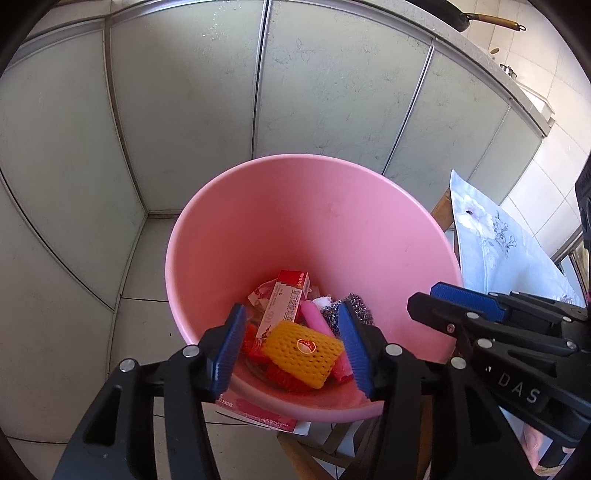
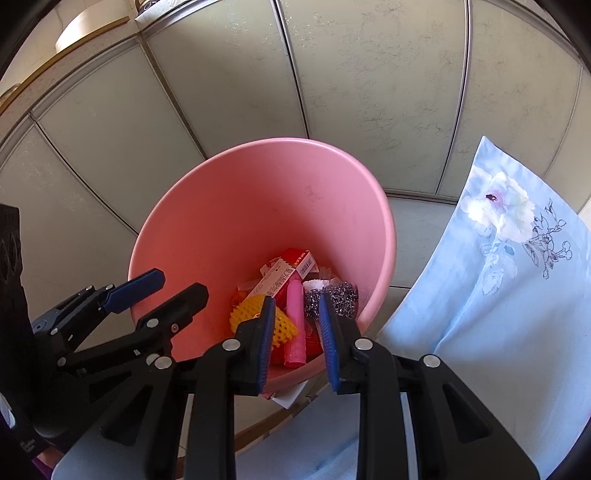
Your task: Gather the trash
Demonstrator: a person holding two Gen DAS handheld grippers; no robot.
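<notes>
A pink bin (image 1: pixel 295 206) stands below both grippers, in front of the cabinet doors. Inside it lie a yellow foam net (image 1: pixel 306 350), a red-and-white carton (image 1: pixel 284 299), a pink tube (image 1: pixel 316 317), a steel scourer (image 1: pixel 356 306) and red scraps. My left gripper (image 1: pixel 291 310) hangs over the bin's near rim, its blue pads wide apart with nothing between them. My right gripper (image 2: pixel 296 300) hovers beside it over the bin (image 2: pixel 258 192), jaws narrowly apart and holding nothing. The pink tube (image 2: pixel 295 310) and the scourer (image 2: pixel 340 295) show past its fingers.
Grey cabinet doors (image 1: pixel 184 110) close off the back. A light blue floral cloth (image 2: pixel 498 277) drapes to the right of the bin. A printed paper (image 1: pixel 266 413) sticks out under the bin's near edge. A pan (image 1: pixel 465 18) rests on the counter above. The floor is tiled.
</notes>
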